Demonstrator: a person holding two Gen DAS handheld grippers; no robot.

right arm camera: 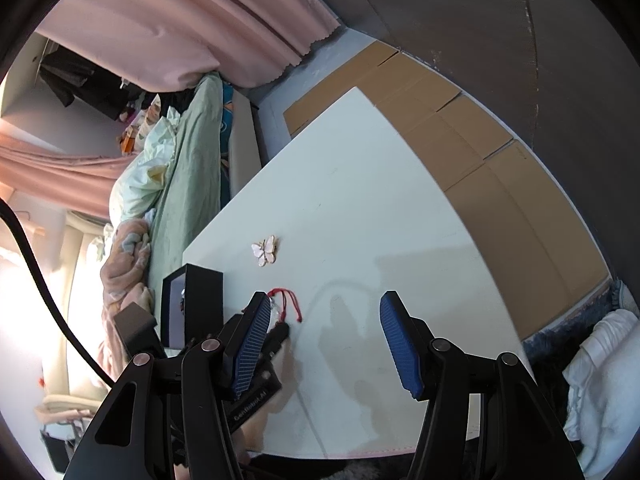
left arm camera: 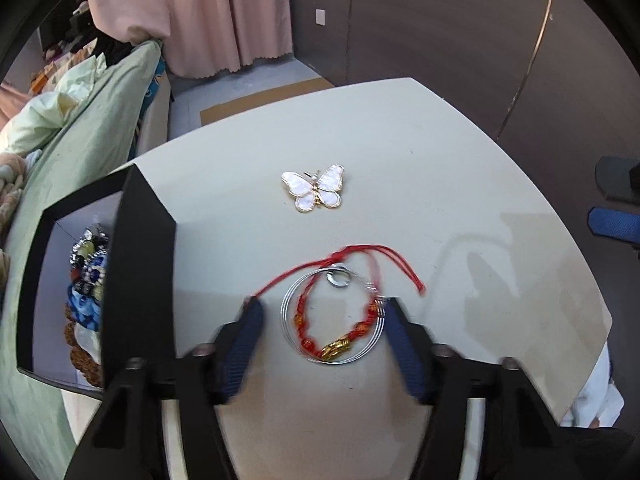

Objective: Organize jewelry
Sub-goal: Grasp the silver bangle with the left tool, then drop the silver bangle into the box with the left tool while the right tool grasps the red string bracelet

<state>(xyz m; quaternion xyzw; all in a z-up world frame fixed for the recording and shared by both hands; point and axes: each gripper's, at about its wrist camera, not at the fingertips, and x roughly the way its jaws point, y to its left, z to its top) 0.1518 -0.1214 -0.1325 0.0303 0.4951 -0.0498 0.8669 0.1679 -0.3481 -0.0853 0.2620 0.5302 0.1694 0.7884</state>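
A red cord bracelet with gold beads lies on the white table, tangled with a silver wire bangle and a silver ring. My left gripper is open, its blue pads on either side of this pile, low over the table. A white and gold butterfly brooch lies farther back; it also shows in the right wrist view. A black jewelry box at the left holds several beaded pieces. My right gripper is open and empty above the table, to the right of the left gripper.
A bed with green and pink bedding lies left of the table. Flattened cardboard lies on the floor beyond the table's far edge. Pink curtains hang at the back. White cloth lies at the right.
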